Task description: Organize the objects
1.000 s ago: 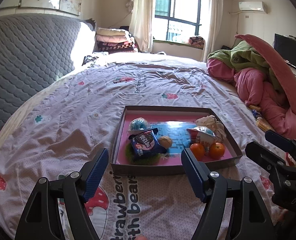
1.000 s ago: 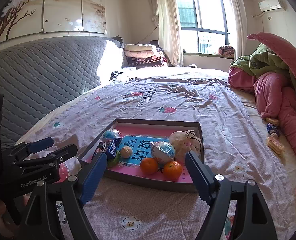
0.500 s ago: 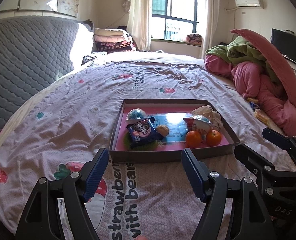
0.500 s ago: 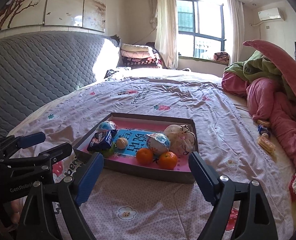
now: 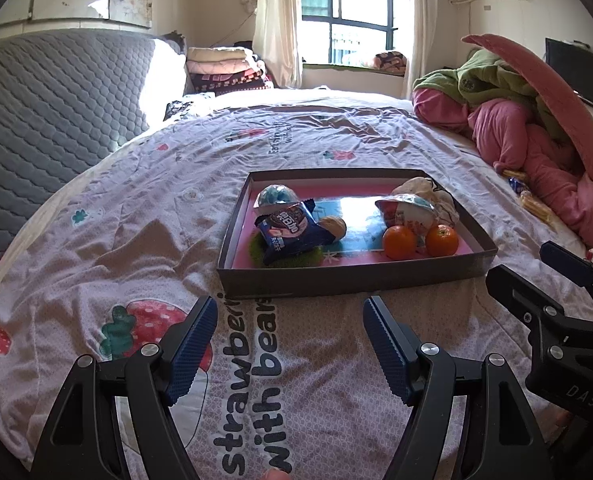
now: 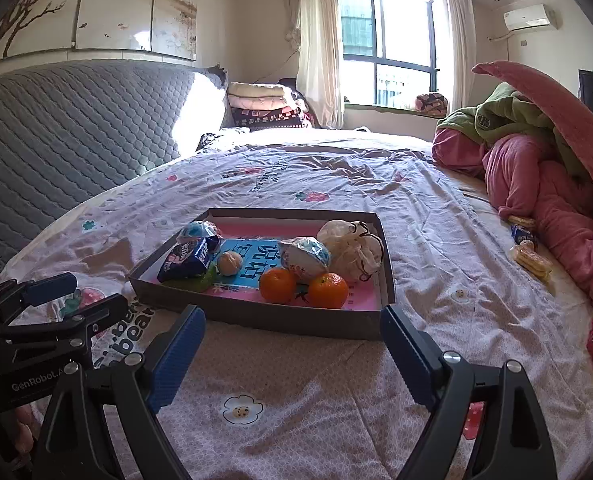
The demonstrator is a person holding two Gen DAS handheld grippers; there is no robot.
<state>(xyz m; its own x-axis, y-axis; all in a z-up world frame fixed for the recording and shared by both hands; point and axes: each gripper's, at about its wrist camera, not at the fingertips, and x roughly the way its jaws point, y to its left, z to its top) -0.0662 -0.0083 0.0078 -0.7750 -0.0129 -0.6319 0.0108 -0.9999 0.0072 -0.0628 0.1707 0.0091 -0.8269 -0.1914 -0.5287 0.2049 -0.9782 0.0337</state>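
Both the left gripper [image 5: 289,322] and right gripper [image 6: 292,332] stood wide open and empty; ahead, the box [image 5: 348,280] already held snacks and oranges [image 6: 278,285], with packets [image 6: 530,258] loose far right.

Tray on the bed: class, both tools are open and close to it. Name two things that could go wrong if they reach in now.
1. The two oranges sit side by side against the wrapped snack; a tool closing on one may nudge the other so it rolls.
2. The tray rests on soft, creased bedding, so pressing on its rim could tip it and shift what is inside.
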